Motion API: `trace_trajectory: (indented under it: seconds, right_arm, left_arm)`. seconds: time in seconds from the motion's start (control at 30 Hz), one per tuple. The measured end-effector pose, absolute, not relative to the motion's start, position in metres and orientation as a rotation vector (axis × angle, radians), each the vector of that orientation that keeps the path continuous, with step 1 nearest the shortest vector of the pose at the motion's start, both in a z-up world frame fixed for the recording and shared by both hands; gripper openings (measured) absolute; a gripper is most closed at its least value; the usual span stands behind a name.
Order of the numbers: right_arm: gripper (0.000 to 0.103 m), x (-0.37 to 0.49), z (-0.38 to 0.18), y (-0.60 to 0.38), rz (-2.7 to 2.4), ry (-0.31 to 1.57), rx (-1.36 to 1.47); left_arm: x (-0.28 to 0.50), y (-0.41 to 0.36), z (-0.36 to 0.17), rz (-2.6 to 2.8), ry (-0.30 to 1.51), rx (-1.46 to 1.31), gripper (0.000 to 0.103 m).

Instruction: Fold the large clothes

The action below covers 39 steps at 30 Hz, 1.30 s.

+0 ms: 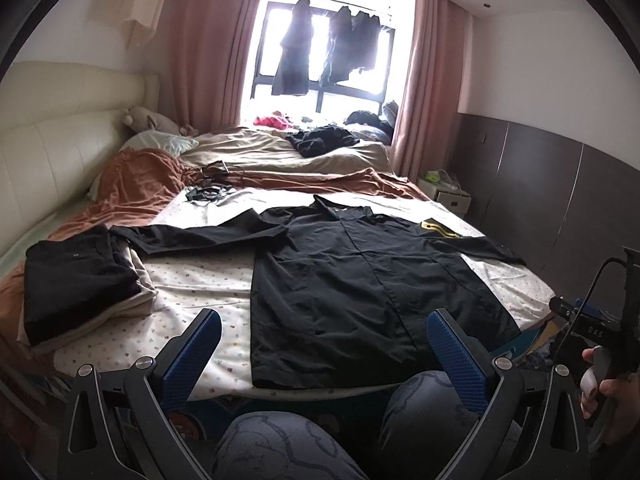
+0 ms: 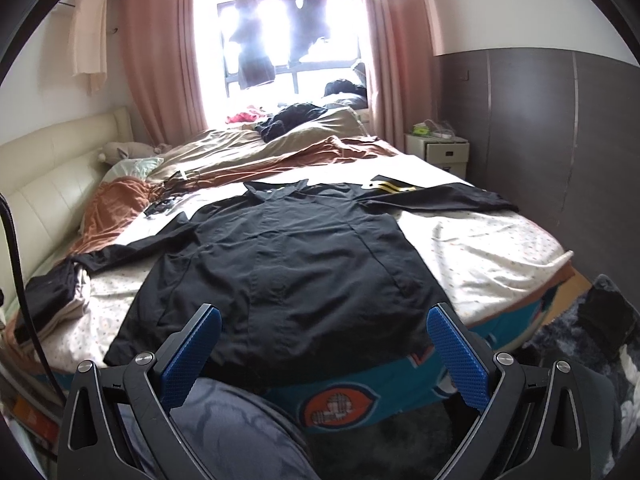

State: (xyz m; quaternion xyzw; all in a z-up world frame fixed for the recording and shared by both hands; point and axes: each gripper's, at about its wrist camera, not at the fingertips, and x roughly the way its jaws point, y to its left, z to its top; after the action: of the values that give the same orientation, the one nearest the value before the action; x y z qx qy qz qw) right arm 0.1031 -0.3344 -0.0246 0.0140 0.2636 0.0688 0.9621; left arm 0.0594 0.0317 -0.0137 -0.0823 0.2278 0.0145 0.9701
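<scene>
- Nearest the left wrist camera, the left gripper [image 1: 324, 354] hangs with its blue-padded jaws spread wide and nothing between them, above the person's knees [image 1: 424, 404] in grey patterned trousers.
- The right gripper [image 2: 325, 354] is likewise spread wide and empty, held over a knee at the foot of the bed [image 2: 500, 240].
- At the right edge of the left wrist view, a hand [image 1: 608, 384] holds the handle of the other gripper, with a black cable running up from it.
- The black shirt [image 1: 360, 276] lies flat on the patterned sheet, front up, its hem at the near edge of the mattress and its collar pointing toward the window [image 1: 320, 40].
- Both sleeves are spread outward; the left sleeve [image 1: 192, 236] reaches toward the stack of folded clothes [image 1: 80, 280], and its cuff lies at the stack's edge.
- That stack sits on the left side of the bed, a black piece on top of lighter beige ones.
- A yellow-striped item [image 2: 394, 187] lies just beside the shirt's right shoulder.
- Beyond the shirt are rumpled brown and beige covers, with a dark heap of clothing [image 1: 320, 140] on them.
- Dark garments [image 1: 292, 52] hang in the bright window between pink curtains.
- A white nightstand [image 2: 438, 150] stands at the far right of the bed, against the grey panelled wall.
</scene>
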Motion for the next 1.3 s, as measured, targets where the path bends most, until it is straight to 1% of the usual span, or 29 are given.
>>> trace_trajectory:
  seconds: [0.33, 0.6, 0.77, 0.97, 1.03, 1.13, 1.3]
  right_arm:
    - [0.103, 0.192, -0.005, -0.289, 0.264, 0.563, 0.014]
    - [0.103, 0.262, 0.023, -0.253, 0.329, 0.550, 0.023]
    - [0.103, 0.299, 0.025, -0.229, 0.361, 0.562, 0.016]
    - [0.102, 0.342, 0.018, -0.193, 0.412, 0.597, 0.034]
    - [0.099, 0.356, 0.014, -0.178, 0.427, 0.610, 0.032]
    - [0.094, 0.379, 0.003, -0.157, 0.452, 0.643, 0.042]
    - [0.082, 0.416, -0.020, -0.119, 0.479, 0.710, 0.024]
  left_arm:
    - [0.123, 0.088, -0.007, 0.105, 0.491, -0.205, 0.103]
    - [0.174, 0.156, -0.003, 0.208, 0.519, -0.267, 0.103]
    - [0.197, 0.197, -0.006, 0.267, 0.538, -0.299, 0.102]
    - [0.222, 0.257, -0.012, 0.346, 0.570, -0.357, 0.095]
    - [0.230, 0.277, -0.015, 0.380, 0.585, -0.377, 0.090]
    - [0.242, 0.312, -0.024, 0.415, 0.602, -0.446, 0.082]
    - [0.264, 0.363, -0.043, 0.452, 0.633, -0.544, 0.075]
